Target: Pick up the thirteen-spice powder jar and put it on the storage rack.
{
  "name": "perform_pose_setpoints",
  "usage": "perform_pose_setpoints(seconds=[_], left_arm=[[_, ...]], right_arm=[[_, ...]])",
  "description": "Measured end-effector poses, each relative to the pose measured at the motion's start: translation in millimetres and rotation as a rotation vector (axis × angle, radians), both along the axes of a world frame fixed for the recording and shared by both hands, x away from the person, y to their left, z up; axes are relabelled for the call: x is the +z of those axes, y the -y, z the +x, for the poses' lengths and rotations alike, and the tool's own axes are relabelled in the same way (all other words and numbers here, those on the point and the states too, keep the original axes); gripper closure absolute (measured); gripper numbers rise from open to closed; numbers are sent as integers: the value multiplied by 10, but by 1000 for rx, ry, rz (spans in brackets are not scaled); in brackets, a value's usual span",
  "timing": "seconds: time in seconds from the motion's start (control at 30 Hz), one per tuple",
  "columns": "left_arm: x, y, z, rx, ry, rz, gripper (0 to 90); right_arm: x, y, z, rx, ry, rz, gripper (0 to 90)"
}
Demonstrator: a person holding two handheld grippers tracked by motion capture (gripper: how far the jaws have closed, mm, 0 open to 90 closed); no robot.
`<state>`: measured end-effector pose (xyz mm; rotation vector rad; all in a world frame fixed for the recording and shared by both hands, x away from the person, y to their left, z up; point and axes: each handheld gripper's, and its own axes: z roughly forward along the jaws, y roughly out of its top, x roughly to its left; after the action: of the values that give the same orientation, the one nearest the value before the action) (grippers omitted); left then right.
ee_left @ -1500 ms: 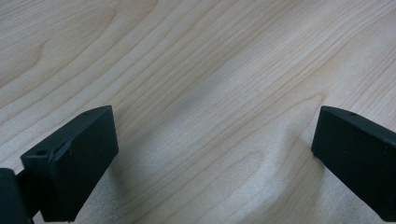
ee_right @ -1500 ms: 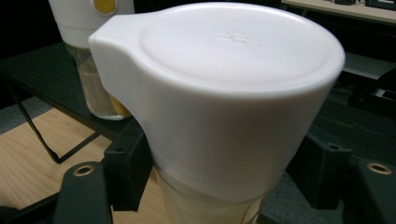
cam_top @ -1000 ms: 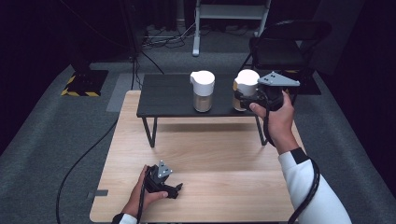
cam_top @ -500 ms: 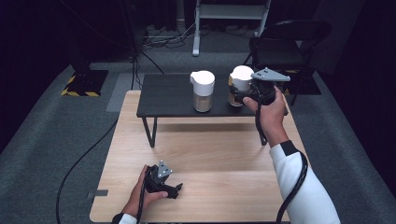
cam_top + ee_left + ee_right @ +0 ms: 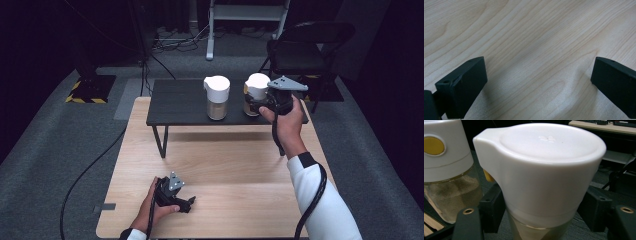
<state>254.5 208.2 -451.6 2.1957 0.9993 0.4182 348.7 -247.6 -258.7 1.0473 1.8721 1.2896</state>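
Note:
Two glass jars with white spouted lids are at the black shelf (image 5: 175, 102) on the wooden table (image 5: 225, 165). My right gripper (image 5: 253, 106) is shut on the right jar (image 5: 257, 86), its jaws pressing the glass just under the lid. In the right gripper view this jar (image 5: 544, 170) sits between the black jaws of my right gripper (image 5: 541, 222), with the other jar (image 5: 446, 170) close at the left. That left jar (image 5: 216, 97) holds a tan powder. My left gripper (image 5: 186, 201) lies on the table at the front, and in its own view the left gripper (image 5: 539, 82) is open over bare wood.
A black chair (image 5: 305, 47) stands behind the table at the right. A white frame (image 5: 247, 15) and cables (image 5: 170, 37) lie on the grey carpet beyond. A cable (image 5: 85, 175) runs along the floor at the table's left.
My right hand has carried its jar a little to the left, nearer the other jar. The left hand has stayed where it was.

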Motion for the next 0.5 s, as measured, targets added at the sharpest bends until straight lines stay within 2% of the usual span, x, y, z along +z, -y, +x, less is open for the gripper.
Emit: perform_pose_setpoints(seconds=[0.1, 0.27, 0.4, 0.5], left_arm=[[0, 0, 0, 0, 0, 0, 4], [-1, 0, -1, 0, 1, 0, 4], [-1, -1, 0, 0, 0, 0, 4], [0, 1, -1, 0, 0, 0, 4]], right_arm=[[-11, 15, 8, -4, -5, 15, 296], [-18, 14, 10, -2, 0, 8, 294], [-4, 28, 13, 0, -4, -4, 251], [28, 45, 17, 5, -12, -34, 195]])
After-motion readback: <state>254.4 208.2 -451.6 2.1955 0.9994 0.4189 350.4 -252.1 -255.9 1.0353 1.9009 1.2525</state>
